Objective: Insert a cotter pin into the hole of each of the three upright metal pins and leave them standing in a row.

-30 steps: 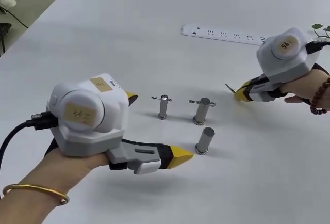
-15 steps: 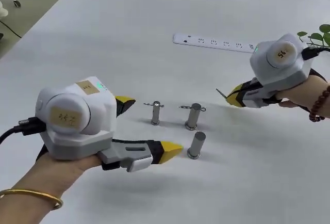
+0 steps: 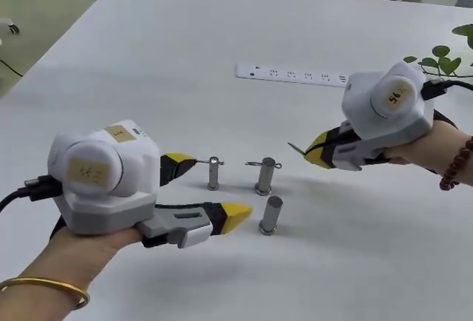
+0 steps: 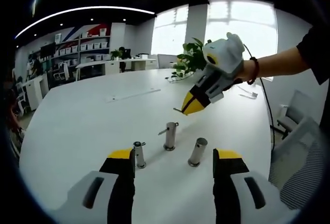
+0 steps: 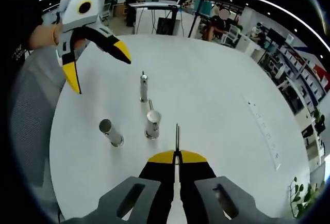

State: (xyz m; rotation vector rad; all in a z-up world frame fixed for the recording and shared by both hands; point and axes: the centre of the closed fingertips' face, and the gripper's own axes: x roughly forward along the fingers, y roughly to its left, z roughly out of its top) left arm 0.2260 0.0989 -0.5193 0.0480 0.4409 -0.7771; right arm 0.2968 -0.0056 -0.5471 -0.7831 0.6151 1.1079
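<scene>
Three short grey metal pins stand on the white table point(image 3: 111, 62), each a plain cylinder on a slightly wider foot. The left pin point(image 3: 213, 173) carries a thin wire cotter pin point(image 3: 201, 162) through its top, sticking out to the left. The right pin point(image 3: 264, 176), just beside it in the same far row, has its own crosswise cotter wire point(image 3: 259, 164) at the top. The bare pin point(image 3: 271, 214) stands nearer, just in front of the right pin and out of that row, with an open round top and no wire in it. The right gripper point(image 5: 176, 155), up and to the right of the pins, is clenched on the held cotter pin point(image 5: 177, 137), a thin straight wire that juts forward from the closed yellow tips toward the right pin. The left gripper point(image 4: 174, 157) has its jaws spread wide and grasps nothing, its tips on the near left side of the group. A white power strip point(image 3: 292, 75) lies well beyond the pins. Since a second ago the head view has shifted, the three pins stand as they did, and the right gripper with its wire has drawn closer to the right pin; the left gripper has stayed spread.
</scene>
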